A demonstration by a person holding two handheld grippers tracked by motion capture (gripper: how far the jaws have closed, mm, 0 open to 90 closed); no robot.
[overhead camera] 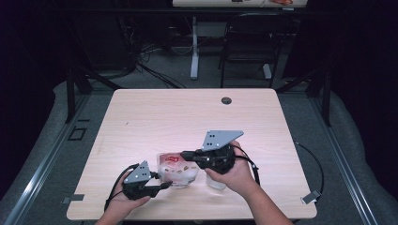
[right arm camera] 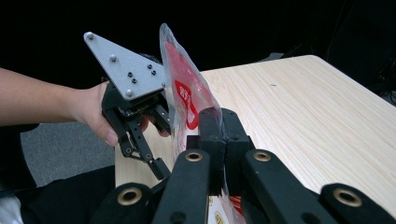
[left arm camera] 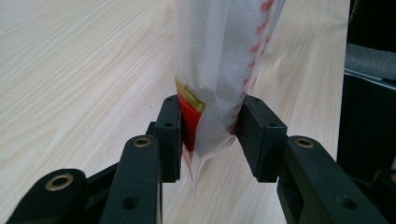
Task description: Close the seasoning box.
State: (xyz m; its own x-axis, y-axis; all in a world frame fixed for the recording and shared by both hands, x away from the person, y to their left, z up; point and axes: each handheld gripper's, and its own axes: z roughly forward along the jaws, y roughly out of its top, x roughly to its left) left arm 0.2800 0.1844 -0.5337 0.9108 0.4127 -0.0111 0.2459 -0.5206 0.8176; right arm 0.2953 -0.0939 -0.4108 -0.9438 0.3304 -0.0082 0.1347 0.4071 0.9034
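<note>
A clear plastic bag [overhead camera: 177, 169] with red print and small snacks inside sits near the front edge of the pale wooden surface [overhead camera: 155, 112], held between the two tools. The right hand-held gripper [overhead camera: 184, 153] has its jaws pressed together on the bag's top edge, the film pinched flat between them in the right gripper view. The left hand-held gripper [overhead camera: 168, 185] comes in low from the other side; in the left gripper view its jaws stand partway apart with the bag's lower corner [left arm camera: 205, 135] between them, the red part of the bag against one pad [left arm camera: 170, 135] and the film just meeting the other pad, so it looks like a light hold, not a firm clamp. The likely trouble is the thin corner slipping out if the hands pull apart before the left jaws bite properly. A hard or uneven tug could also tear the film and spill the contents, or drag the bag toward the near edge.
</note>
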